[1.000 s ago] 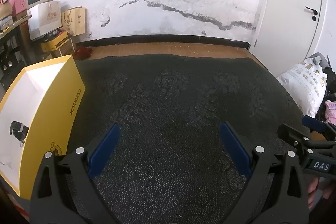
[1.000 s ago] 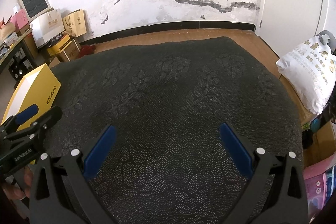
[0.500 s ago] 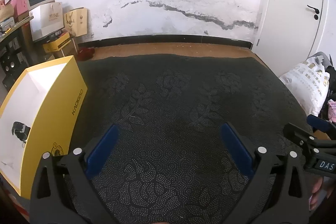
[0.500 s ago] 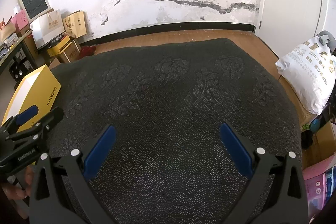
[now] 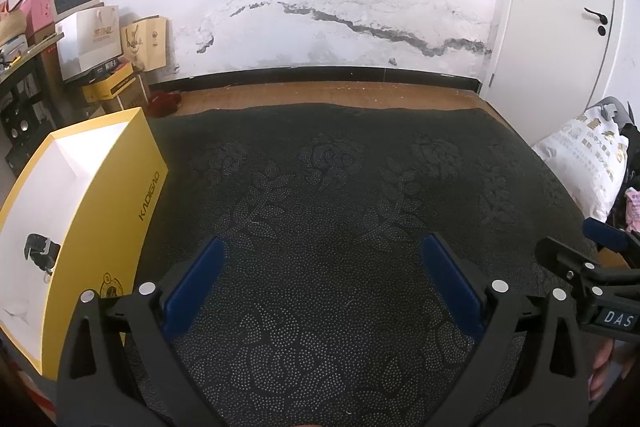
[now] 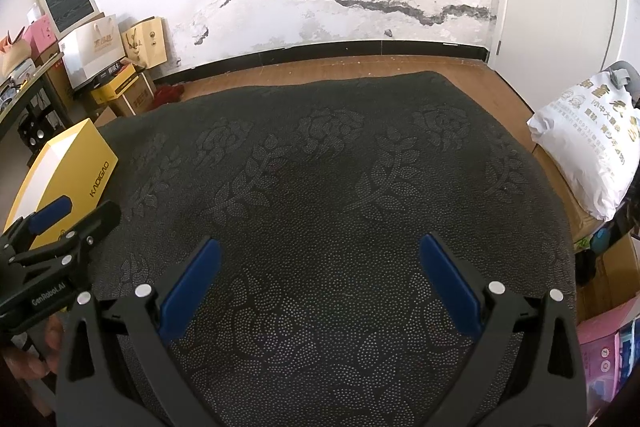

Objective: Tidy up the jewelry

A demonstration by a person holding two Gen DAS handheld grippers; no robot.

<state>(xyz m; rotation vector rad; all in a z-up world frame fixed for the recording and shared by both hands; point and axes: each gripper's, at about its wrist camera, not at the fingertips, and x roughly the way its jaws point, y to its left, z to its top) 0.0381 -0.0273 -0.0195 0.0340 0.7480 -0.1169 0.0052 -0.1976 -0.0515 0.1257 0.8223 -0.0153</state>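
Since the earlier frames both views have tipped slightly upward, so more of the white wall shows and the yellow box [image 5: 80,219] has slid a little lower and nearer in the left wrist view; the tongs themselves keep the same wide spread.

The yellow box, marked KADIGAO on its side, stands open on the dark flower-patterned tabletop [image 5: 332,195], just to the left of the left tongs [image 5: 322,283]; its white inside holds one small dark object [image 5: 40,251] against the near wall, too small to tell whether it is jewelry; no other piece of jewelry can be made out in either view. In the right wrist view the same box [image 6: 68,171] sits well to the left of the right tongs [image 6: 318,281], beyond the left tongs [image 6: 60,239].

The left tongs are released, blue pads far apart with only bare cloth between them; the right tongs are likewise released and grasp nothing. Each pair is held low over the near edge of the tabletop, pointing forward toward the wall; the two are side by side, with the right tongs [image 5: 592,267] showing at the right edge of the left view. A white printed sack [image 6: 588,147] lies off the tabletop, far right of the right tongs; cardboard boxes and paper bags [image 5: 104,47] stand by the wall, far left.
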